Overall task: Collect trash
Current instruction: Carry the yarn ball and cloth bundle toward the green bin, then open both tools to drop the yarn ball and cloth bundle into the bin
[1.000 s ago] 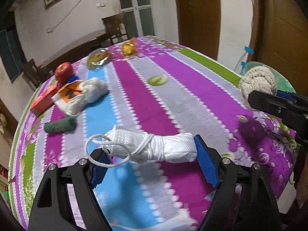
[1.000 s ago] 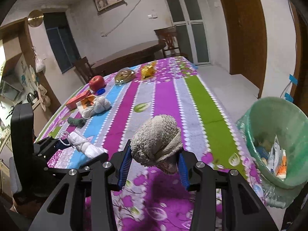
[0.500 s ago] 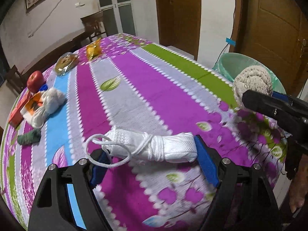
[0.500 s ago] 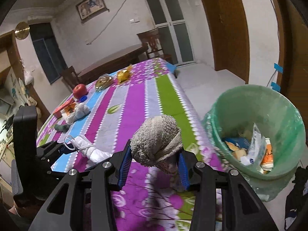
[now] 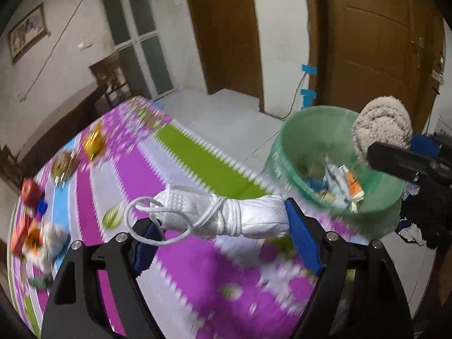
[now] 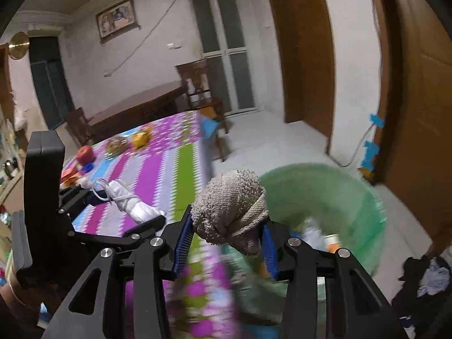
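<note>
— How many things are you carrying?

— Two. My left gripper [image 5: 223, 234] is clamped on one white cloth roll [image 5: 226, 214] bound with white cord, one loop hanging loose. My right gripper [image 6: 226, 243] is clamped on one balled beige knitted sock [image 6: 230, 206], held over the near rim of the single green bin [image 6: 339, 192].

— And the room around it?

— The bin stands on the floor just past the worktop [image 5: 197, 166] edge, wrappers inside it. Bare floor lies beyond, up to the wooden doors [image 5: 375, 45].
</note>
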Available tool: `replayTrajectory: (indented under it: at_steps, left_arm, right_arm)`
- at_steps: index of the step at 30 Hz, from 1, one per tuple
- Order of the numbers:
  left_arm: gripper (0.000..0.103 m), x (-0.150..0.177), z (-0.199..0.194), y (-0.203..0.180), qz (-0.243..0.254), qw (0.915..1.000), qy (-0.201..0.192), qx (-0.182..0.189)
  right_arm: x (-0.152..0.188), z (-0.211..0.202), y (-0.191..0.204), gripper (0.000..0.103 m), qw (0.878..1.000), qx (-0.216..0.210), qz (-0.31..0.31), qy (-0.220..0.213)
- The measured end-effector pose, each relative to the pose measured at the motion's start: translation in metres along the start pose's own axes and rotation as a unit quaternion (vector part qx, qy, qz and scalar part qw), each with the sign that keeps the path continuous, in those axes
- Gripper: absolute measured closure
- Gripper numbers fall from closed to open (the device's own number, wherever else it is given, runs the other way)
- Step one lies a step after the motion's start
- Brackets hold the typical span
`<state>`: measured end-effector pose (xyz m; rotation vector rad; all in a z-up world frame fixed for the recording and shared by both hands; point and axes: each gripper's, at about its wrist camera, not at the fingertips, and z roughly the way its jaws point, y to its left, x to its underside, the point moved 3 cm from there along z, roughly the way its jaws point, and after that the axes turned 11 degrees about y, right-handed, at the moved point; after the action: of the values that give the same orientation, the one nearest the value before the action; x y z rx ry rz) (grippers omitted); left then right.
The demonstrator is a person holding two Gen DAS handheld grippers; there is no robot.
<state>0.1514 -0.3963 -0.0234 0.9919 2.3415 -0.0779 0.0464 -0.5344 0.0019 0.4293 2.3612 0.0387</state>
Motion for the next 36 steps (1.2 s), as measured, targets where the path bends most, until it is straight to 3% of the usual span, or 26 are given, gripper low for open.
replayTrajectory:
  at_steps: [8,12,17,25,33,36]
  left_arm:
    - [0.026,-0.049,0.022,-0.042,0.054,0.9983,-0.006,0.022]
    - [0.025,-0.061,0.030,-0.063,0.076,0.9966,-0.005,0.031]
    - [0.025,-0.073,0.043,-0.077,0.098,0.9927,0.012,0.070]
    - [0.025,-0.093,0.050,-0.081,0.106,0.9813,0.038,0.156]
    - [0.025,-0.099,0.052,-0.088,0.109,0.9751,0.043,0.188]
    - [0.025,-0.100,0.053,-0.092,0.114,0.9732,0.043,0.195]
  right_arm:
    - [-0.021,-0.004,-0.065,0.058,0.997,0.069,0.012,0.033]
    - [-0.026,0.000,-0.094,0.058,0.995,0.072,0.029,0.058]
    - [-0.027,0.010,-0.117,0.057,0.993,0.078,0.034,0.088]
    - [-0.024,0.029,-0.122,0.057,0.987,0.101,0.009,0.126]
    - [-0.024,0.042,-0.111,0.057,0.981,0.126,-0.035,0.144]
    - [-0.026,0.044,-0.109,0.048,0.981,0.124,-0.044,0.145]
